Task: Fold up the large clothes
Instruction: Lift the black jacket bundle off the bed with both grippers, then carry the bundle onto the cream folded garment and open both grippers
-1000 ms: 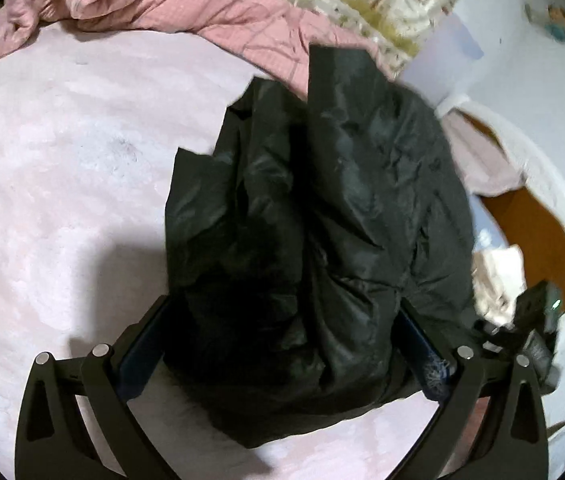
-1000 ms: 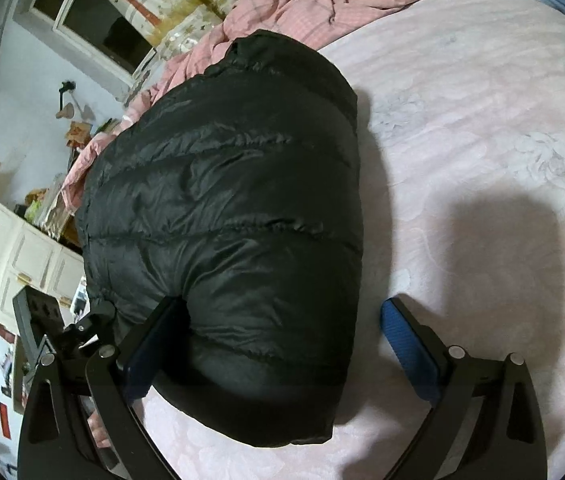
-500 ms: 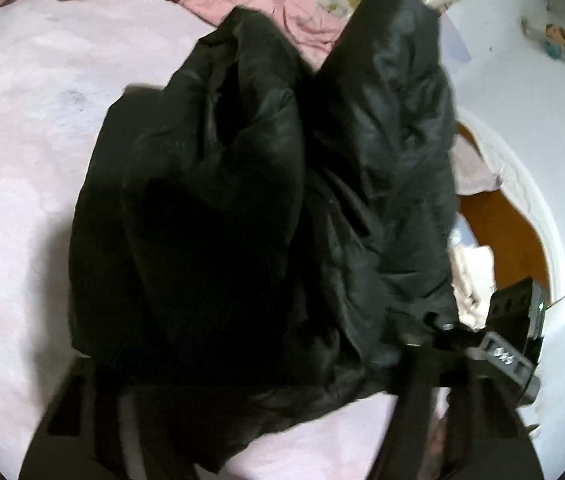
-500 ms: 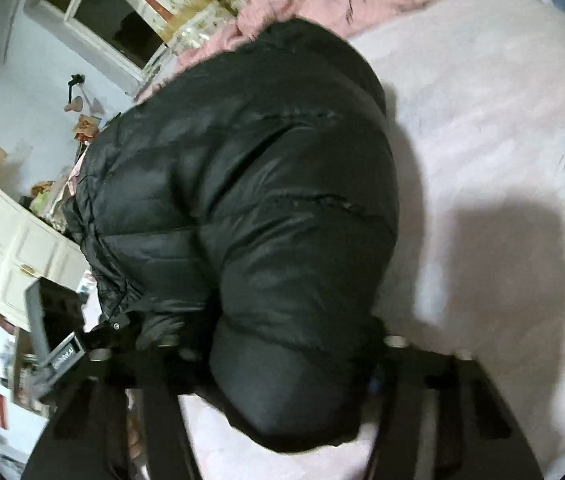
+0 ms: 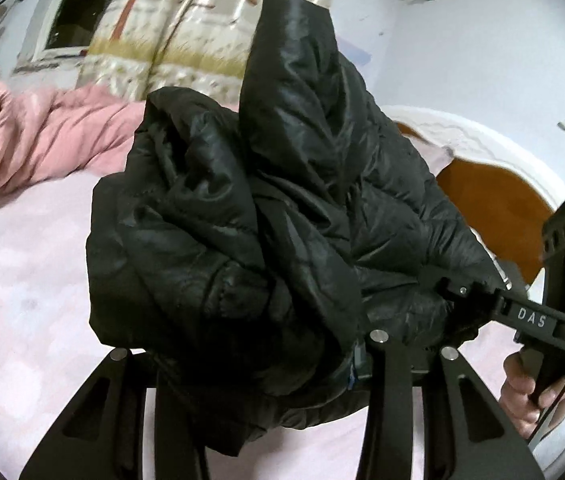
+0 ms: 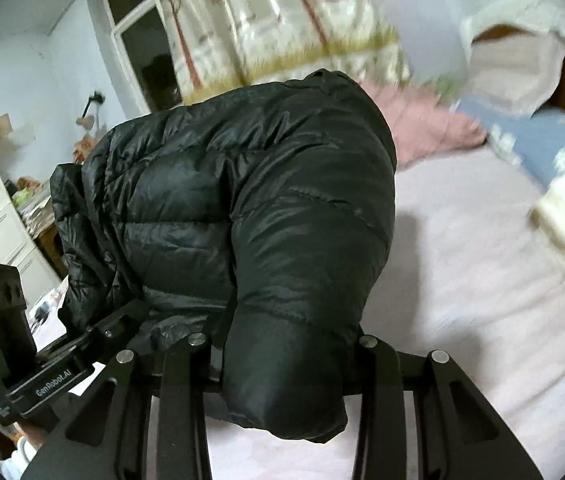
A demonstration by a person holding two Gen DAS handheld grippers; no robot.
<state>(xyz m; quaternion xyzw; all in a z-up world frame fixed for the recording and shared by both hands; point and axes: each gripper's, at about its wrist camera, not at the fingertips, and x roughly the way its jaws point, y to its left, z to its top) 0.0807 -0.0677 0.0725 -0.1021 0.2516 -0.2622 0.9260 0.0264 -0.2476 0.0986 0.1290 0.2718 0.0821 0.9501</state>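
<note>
Jacket (image 5: 266,216) bunched mid-frame above bed (image 5: 22,300), between both grippers; quilt (image 5: 42,136) behind at left, headboard (image 5: 494,184) right.

- The left gripper (image 5: 266,364) fills the bottom of the left wrist view; its two black arms rise from the lower edge, and its jaws are closing, with black padded fabric bunched between them.
- The right gripper (image 6: 282,356) fills the bottom of the right wrist view in the same way, jaws closing on a thick roll of that fabric.
- At the lower right of the left wrist view, a bare hand (image 5: 530,392) grips the handle of the right gripper, fingers wrapped around it.
</note>
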